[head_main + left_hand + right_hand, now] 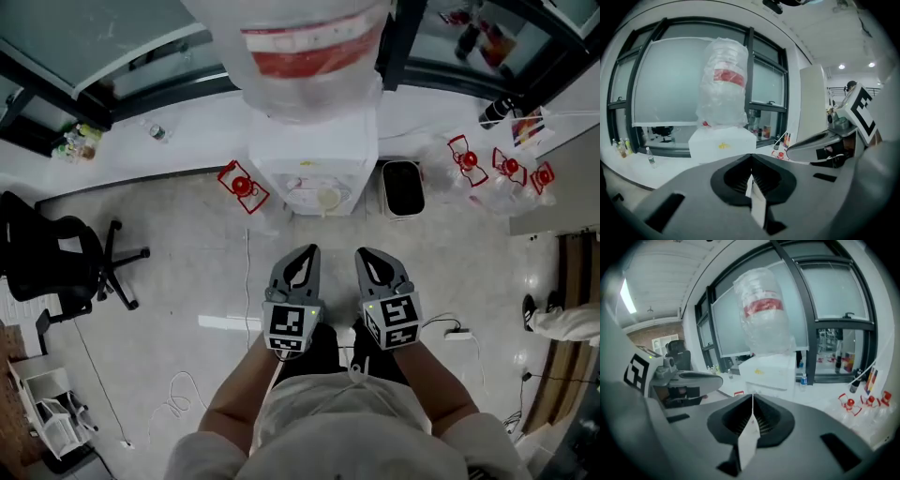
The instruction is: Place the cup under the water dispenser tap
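In front of the water dispenser (pixel 314 155), the left gripper (pixel 307 251) and the right gripper (pixel 365 253) are both fully closed, holding nothing.

We see crinkly clear plastic film round the bottle (pixel 309 56) at twelve o'clock, smooth white plastic on the dispenser (pixel 314 155), a glossy floor (pixel 187 281), and matt grey plastic on the left gripper (pixel 307 251) and right gripper (pixel 365 253).

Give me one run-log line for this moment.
left tool shut, empty | right tool shut, empty | water dispenser ahead, untouched
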`<state>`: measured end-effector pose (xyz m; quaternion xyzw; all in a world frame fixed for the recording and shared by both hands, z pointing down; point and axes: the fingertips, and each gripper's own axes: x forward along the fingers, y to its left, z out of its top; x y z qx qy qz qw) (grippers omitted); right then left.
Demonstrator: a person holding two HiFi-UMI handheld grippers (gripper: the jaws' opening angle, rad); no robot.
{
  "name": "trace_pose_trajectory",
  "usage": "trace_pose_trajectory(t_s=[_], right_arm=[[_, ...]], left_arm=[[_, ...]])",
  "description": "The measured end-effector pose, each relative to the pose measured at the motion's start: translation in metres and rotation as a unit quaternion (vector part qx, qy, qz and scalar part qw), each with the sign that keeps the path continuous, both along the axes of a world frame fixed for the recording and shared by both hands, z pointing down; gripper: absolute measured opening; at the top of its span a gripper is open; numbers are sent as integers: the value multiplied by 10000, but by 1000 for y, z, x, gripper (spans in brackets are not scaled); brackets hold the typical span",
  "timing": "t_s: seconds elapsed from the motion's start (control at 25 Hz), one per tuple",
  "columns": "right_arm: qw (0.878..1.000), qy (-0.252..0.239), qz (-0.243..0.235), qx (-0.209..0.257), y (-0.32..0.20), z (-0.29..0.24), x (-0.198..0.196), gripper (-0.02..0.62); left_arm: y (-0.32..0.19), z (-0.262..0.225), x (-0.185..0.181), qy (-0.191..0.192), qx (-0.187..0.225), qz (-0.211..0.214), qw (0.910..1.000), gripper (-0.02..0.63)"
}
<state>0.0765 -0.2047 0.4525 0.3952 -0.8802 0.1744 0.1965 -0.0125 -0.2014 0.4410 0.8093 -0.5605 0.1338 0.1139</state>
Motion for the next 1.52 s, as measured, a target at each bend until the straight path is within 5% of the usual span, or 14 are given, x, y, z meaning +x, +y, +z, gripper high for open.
trace_pose_trajectory(t_s=[0.2, 0.36, 0.56, 0.8, 1.52], right_arm=[[9963, 80, -128, 845, -17, -66, -3, 29], [9954, -125, -80, 946, -11, -100, -5, 29], [9939, -371, -11, 1035, -13, -131, -11, 28], [9903, -407, 12, 1326, -19, -157, -15, 28], [9855, -487, -98, 1621, 0, -183, -36, 28]], left_arm=[[-12, -61, -4, 238, 451, -240, 9984, 18], [-6, -110, -6, 483, 881, -368, 9943, 18], [-7, -158, -23, 312, 1272, -480, 9902, 18], [-7, -184, -45, 402, 1343, -739, 9874, 18], [7, -198, -36, 484, 1400, -497, 9877, 18]])
